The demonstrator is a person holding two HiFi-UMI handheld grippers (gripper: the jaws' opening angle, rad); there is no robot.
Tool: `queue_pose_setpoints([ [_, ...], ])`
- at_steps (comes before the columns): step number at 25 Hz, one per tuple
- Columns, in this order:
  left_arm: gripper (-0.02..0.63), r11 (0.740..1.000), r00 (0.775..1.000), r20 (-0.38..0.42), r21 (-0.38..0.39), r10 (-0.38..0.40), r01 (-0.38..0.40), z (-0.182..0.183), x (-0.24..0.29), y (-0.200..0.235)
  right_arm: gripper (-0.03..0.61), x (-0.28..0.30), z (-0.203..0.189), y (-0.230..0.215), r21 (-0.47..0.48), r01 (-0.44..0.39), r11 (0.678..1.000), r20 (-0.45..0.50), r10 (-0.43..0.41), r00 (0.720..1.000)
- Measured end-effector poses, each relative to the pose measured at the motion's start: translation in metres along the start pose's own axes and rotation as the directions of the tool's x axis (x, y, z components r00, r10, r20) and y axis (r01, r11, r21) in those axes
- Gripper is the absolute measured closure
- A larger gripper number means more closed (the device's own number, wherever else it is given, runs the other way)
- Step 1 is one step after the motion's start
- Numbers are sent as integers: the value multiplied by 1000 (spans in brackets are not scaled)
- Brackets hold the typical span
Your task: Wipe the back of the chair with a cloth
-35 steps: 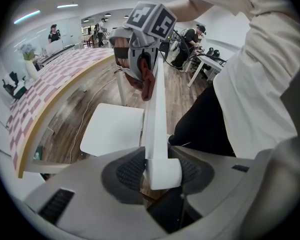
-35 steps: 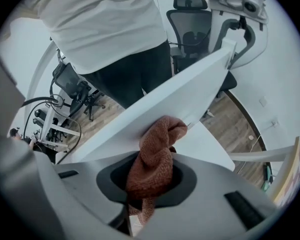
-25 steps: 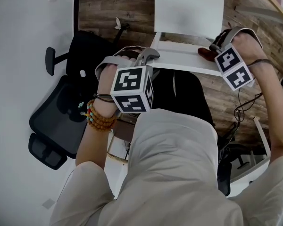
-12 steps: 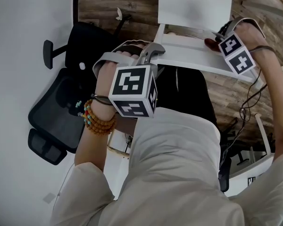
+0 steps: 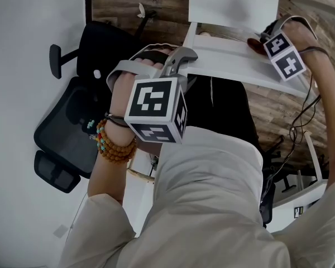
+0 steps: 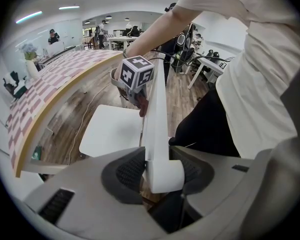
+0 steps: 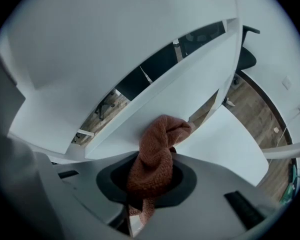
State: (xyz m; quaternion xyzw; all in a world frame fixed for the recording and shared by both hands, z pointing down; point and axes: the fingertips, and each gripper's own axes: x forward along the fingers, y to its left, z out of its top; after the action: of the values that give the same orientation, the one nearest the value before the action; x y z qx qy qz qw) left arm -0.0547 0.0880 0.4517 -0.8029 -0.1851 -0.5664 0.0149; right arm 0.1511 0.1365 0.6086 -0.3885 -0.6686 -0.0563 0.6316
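The white chair's back rail (image 5: 234, 66) runs across the head view, above the white seat (image 5: 234, 1). My left gripper (image 5: 183, 59) is shut on the rail's near end (image 6: 160, 169), pads on both sides. My right gripper (image 5: 261, 41) is at the rail's far right part, shut on a red-brown cloth (image 5: 254, 42). In the right gripper view the cloth (image 7: 157, 151) bunches out of the jaws and presses against the rail (image 7: 180, 89). The left gripper view shows the right gripper's marker cube (image 6: 137, 74) and the cloth (image 6: 141, 106) on the rail's seat side.
A black office chair (image 5: 81, 121) stands at the left by a white wall (image 5: 22, 94). Cables (image 5: 298, 121) lie on the wood floor at the right, beside white furniture legs (image 5: 312, 155). A curved checkered counter (image 6: 55, 84) rises beyond the seat (image 6: 112, 131).
My right gripper has slid the cloth along the rail toward its far right end. My left gripper has stayed clamped on the rail's near end.
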Motion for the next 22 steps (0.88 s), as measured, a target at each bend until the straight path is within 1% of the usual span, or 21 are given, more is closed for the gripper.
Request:
queue_pose_setpoints([
  [8, 428, 1000, 1000, -5, -4, -5, 5, -2, 1, 0, 495, 5, -12, 13, 39, -22, 999, -3, 22, 1000],
  [13, 426, 1000, 1000, -3, -16, -10, 10, -1, 3, -1, 495, -2, -12, 22, 59, -16, 998, 7, 15, 1000],
  [22, 423, 1000, 1000, -9, -25, -17, 17, -2, 5, -2, 495, -51, 2, 39, 67, 28, 997, 9, -28, 1000],
])
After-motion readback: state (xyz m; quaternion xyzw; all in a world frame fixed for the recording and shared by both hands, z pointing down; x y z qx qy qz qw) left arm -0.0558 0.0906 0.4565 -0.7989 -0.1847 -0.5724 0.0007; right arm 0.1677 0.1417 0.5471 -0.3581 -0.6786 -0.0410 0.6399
